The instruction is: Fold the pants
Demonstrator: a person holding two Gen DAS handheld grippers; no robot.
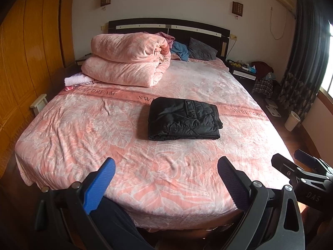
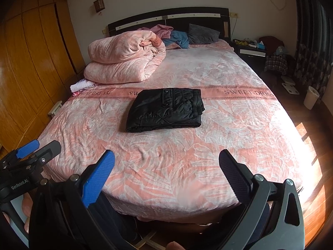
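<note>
**Folded black pants sitting mid-bed, both grippers hanging back empty**

Looking at the bed from its near edge, the black padded pants (image 1: 184,118) are folded up into a chunky rectangle and lie flat on the pink leaf-patterned bedspread (image 1: 87,125), roughly in the middle of the bed. Their far edge overlaps the darker pink band printed "SWEET DREAM" (image 2: 247,92). You can see a snap placket and quilted stitching on the top layer, and the stacked folded edges show along the near and right sides.

The left hand-held gripper (image 1: 166,179) is held off the near edge of the bed, one blue pad and one black pad spread wide apart, nothing between them. It's well apart from the pants. Same deal with the right hand-held gripper (image 2: 166,173): wide open, empty, hovering at the near edge and not touching the fabric. Each one shows up in the corner of the other's view, so they're side by side.

Other stuff: a big folded pink fluffy comforter (image 1: 127,60) is piled at the far left of the bed, with a small pale pink folded cloth (image 1: 78,80) just beside it on the left. A grey pillow (image 1: 201,50) and some blue clothing (image 1: 180,50) sit against the dark wooden headboard (image 1: 166,26). Orange-brown wooden wardrobe doors (image 1: 27,48) run along the left, and a white bin (image 2: 311,96) stands on the floor to the right.
</note>
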